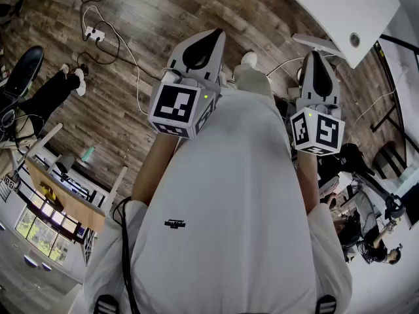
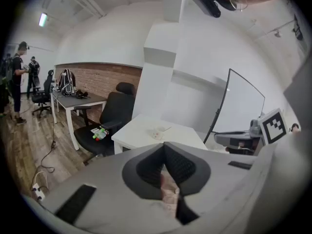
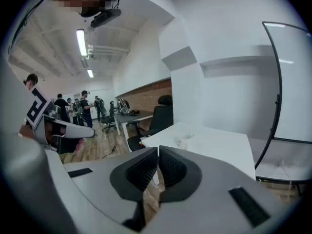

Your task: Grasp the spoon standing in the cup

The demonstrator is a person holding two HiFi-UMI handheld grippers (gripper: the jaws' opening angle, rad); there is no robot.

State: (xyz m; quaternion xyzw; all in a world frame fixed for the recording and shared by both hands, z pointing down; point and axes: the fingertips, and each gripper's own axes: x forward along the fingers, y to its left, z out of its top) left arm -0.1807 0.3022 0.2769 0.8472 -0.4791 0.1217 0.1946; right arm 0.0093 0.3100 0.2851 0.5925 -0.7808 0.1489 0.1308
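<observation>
Ribbed black wedge-shaped pads meet, holding nothing, on the left hand-held gripper and right hand-held gripper.

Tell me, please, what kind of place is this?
Probably an open-plan office: a black swivel office chair stands by a long grey-topped desk along a red brick wall, and a white square table stands on the wooden plank floor.

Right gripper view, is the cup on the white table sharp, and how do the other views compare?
Right gripper view: fisheye, dark corners, the cup small and soft, the ceiling light blown out. Left gripper view: same dark rim, the cup a pale blur on the white table. Head view: evenly lit, floorboards bowed by the lens.
</observation>
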